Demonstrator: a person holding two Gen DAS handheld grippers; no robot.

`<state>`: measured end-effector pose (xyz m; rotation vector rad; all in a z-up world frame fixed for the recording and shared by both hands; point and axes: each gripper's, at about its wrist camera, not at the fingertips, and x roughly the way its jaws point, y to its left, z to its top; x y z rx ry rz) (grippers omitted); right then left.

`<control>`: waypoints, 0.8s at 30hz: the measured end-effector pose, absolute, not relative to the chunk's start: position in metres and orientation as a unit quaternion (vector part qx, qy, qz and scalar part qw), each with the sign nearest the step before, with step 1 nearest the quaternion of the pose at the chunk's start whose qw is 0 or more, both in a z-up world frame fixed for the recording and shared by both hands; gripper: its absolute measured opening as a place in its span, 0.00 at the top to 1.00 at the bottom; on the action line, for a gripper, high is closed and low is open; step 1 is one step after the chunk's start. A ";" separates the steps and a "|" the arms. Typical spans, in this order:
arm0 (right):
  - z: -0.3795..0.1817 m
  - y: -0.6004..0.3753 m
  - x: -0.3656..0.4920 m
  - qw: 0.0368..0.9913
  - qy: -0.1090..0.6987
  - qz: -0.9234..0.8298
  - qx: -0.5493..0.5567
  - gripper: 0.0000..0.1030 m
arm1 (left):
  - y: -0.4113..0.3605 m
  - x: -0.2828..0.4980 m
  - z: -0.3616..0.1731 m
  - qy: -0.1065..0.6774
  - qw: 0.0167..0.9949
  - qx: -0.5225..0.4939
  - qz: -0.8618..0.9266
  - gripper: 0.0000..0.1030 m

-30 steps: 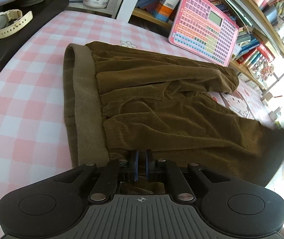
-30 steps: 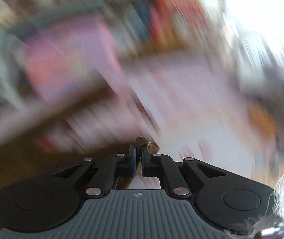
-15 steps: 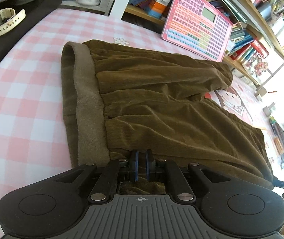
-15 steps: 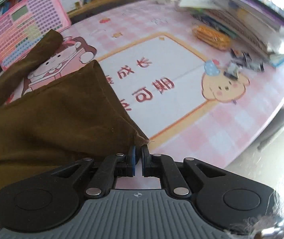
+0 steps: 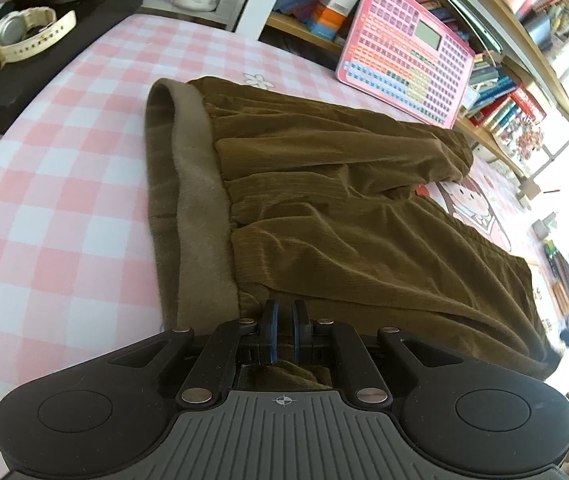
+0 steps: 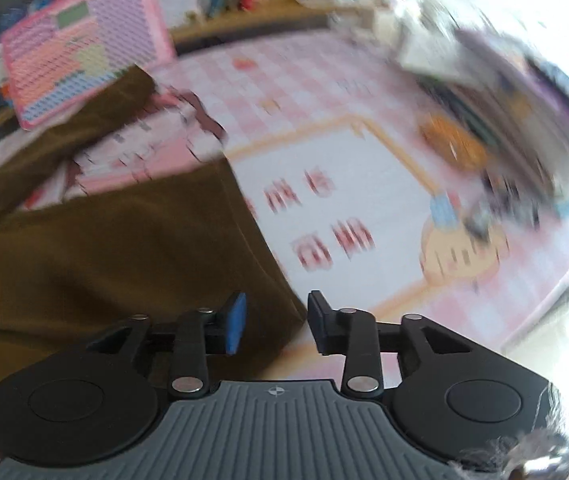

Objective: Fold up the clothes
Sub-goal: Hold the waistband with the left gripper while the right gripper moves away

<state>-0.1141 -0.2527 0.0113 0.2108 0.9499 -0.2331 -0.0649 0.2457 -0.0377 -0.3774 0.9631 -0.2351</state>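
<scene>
— Where's the garment?
— The brown corduroy shorts (image 5: 348, 216) lie spread on the pink-checked worktop (image 5: 64, 184), waistband at the left.
— And the tongs?
— Left tongs (image 5: 283, 326) are clamped on the shorts' near edge. Right tongs (image 6: 274, 322) are spread apart over the leg hem, gripping nothing. A pink keyboard toy (image 5: 404, 50) stands beyond.

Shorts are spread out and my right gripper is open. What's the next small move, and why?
Probably open the left gripper too. It is shut on the shorts by the waistband, while the right gripper is open over the hem corner. The shorts lie flat on the tablecloth, so letting go frees both for the first fold.
</scene>
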 end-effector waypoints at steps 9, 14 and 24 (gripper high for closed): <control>0.028 -0.236 -0.047 0.895 0.441 -0.014 0.063 0.61 | 0.245 -0.074 -0.016 0.401 0.881 -0.233 -0.098 0.90; 0.028 -0.230 -0.006 0.894 0.442 0.055 0.040 0.56 | 0.225 -0.074 -0.008 0.392 0.888 -0.229 -0.069 0.89; 0.018 -0.257 0.084 0.877 0.436 0.200 0.002 0.49 | 0.137 -0.081 0.000 0.389 0.890 -0.236 0.035 0.89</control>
